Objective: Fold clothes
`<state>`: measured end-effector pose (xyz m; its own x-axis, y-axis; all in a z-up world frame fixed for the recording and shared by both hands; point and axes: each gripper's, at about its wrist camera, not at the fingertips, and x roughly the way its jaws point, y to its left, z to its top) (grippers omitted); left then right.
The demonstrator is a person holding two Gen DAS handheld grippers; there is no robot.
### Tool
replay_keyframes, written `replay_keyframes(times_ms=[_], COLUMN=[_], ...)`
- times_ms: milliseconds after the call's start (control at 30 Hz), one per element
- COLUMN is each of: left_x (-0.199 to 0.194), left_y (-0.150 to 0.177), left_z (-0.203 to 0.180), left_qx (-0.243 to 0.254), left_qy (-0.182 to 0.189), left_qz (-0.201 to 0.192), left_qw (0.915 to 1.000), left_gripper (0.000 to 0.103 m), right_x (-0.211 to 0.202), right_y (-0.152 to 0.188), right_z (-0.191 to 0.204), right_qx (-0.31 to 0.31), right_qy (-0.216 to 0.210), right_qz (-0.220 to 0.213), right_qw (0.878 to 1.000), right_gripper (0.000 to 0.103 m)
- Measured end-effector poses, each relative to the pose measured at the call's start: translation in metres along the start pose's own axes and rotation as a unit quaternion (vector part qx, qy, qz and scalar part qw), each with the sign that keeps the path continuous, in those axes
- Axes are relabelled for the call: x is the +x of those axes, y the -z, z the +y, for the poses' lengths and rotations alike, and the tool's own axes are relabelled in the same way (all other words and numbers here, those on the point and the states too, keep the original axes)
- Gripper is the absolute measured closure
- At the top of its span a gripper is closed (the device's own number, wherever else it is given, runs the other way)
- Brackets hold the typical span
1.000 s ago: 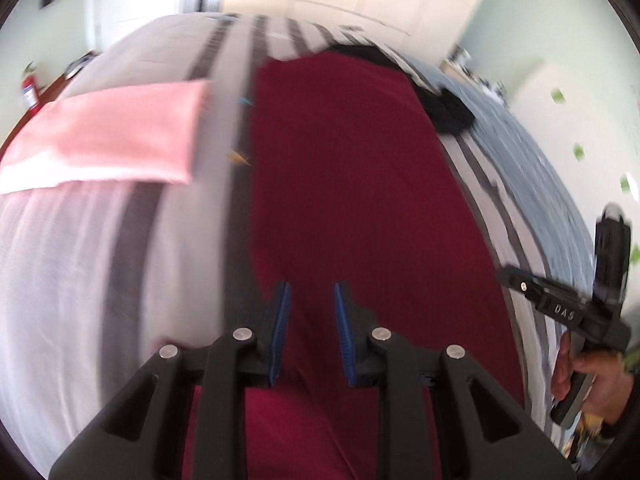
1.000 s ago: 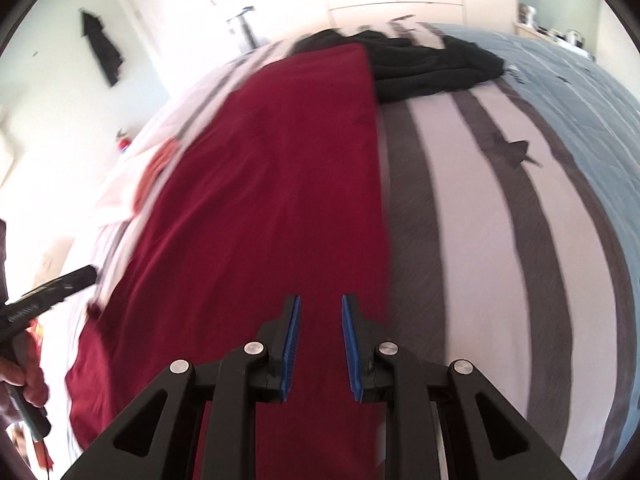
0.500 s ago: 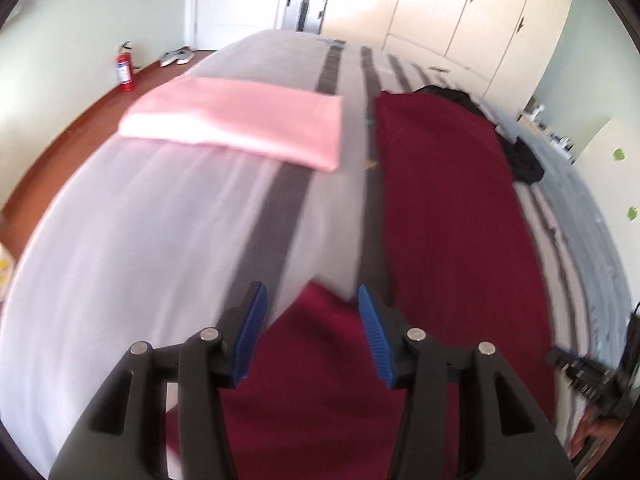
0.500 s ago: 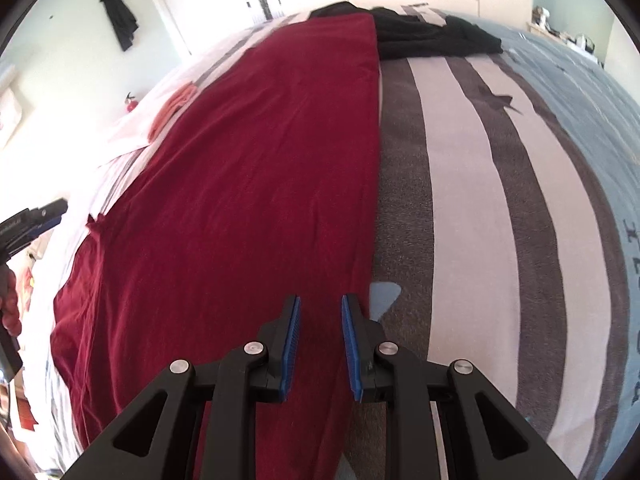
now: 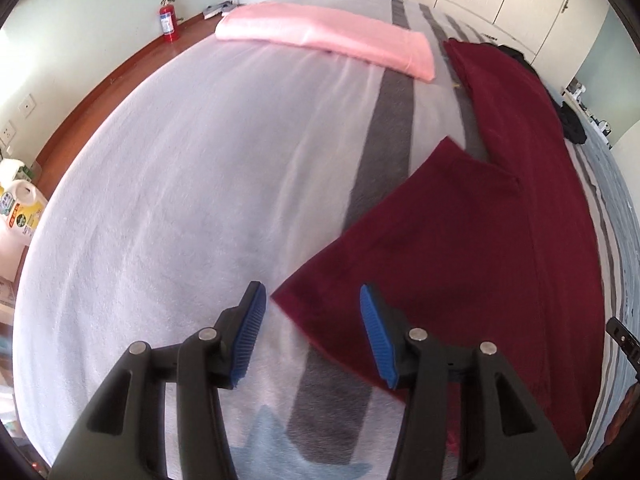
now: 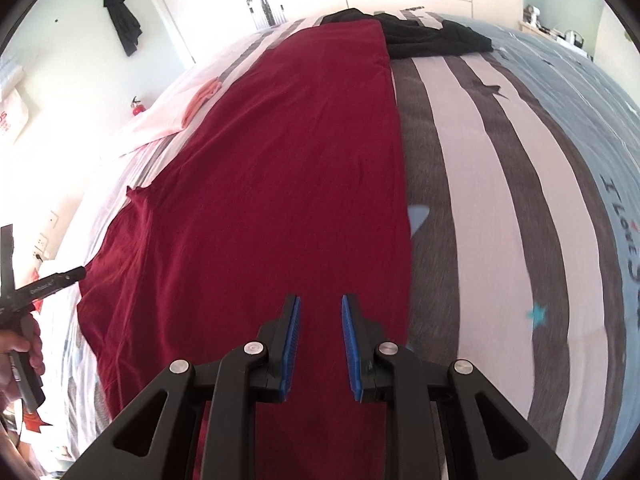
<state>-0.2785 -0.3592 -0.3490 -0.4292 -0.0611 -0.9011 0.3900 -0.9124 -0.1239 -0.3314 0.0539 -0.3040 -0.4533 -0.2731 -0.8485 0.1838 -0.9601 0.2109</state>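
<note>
A dark red shirt (image 6: pixel 280 168) lies flat along the striped bed, its right side folded to a straight edge. Its left sleeve (image 5: pixel 432 216) spreads out onto the white sheet. My left gripper (image 5: pixel 310 316) is open and empty, just above the sleeve's cuff corner. My right gripper (image 6: pixel 319 330) is open and empty, with a narrow gap, over the shirt's near end. The left gripper also shows at the left edge of the right wrist view (image 6: pixel 48 284).
A folded pink garment (image 5: pixel 328 38) lies at the far left of the bed. A black garment (image 6: pixel 432 40) lies beyond the red shirt's far end. A fire extinguisher (image 5: pixel 168 24) stands by the wall. A white jug (image 5: pixel 18 208) sits left of the bed.
My left gripper has swung left from over the shirt's body to its left sleeve and opened wider. My right gripper has stayed over the shirt's near end with the same gap.
</note>
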Motion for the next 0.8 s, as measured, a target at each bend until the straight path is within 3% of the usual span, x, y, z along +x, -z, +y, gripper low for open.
replay_keyframes(times_ms=[133, 333, 400, 467, 633, 800], left_x=[0.009, 0.015, 0.019, 0.018, 0.004, -0.013], left_y=[0.005, 0.008, 0.008, 0.010, 0.010, -0.007], left_z=[0.016, 0.010, 0.004, 0.006, 0.005, -0.025], left_qx=[-0.026, -0.027, -0.023, -0.024, -0.014, 0.008], left_qy=[0.042, 0.114, 0.115, 0.120, 0.107, 0.084], left_qz=[0.005, -0.025, -0.031, -0.035, -0.045, -0.076], left_qw=[0.9987, 0.9928, 0.9926, 0.9919, 0.9932, 0.9936], left_gripper=[0.051, 0.054, 0.067, 0.093, 0.098, 0.099], right_x=[-0.006, -0.011, -0.012, -0.013, -0.014, -0.026], right_y=[0.013, 0.025, 0.028, 0.030, 0.035, 0.034], right_z=[0.006, 0.009, 0.009, 0.009, 0.005, -0.003], right_qx=[0.015, 0.029, 0.028, 0.024, 0.024, 0.022], right_qy=[0.007, 0.011, 0.011, 0.011, 0.009, 0.009], right_qz=[-0.001, -0.003, -0.004, -0.004, -0.001, -0.012], right_qw=[1.000, 1.000, 1.000, 1.000, 1.000, 1.000], right_gripper=[0.084, 0.084, 0.084, 0.084, 0.084, 0.084])
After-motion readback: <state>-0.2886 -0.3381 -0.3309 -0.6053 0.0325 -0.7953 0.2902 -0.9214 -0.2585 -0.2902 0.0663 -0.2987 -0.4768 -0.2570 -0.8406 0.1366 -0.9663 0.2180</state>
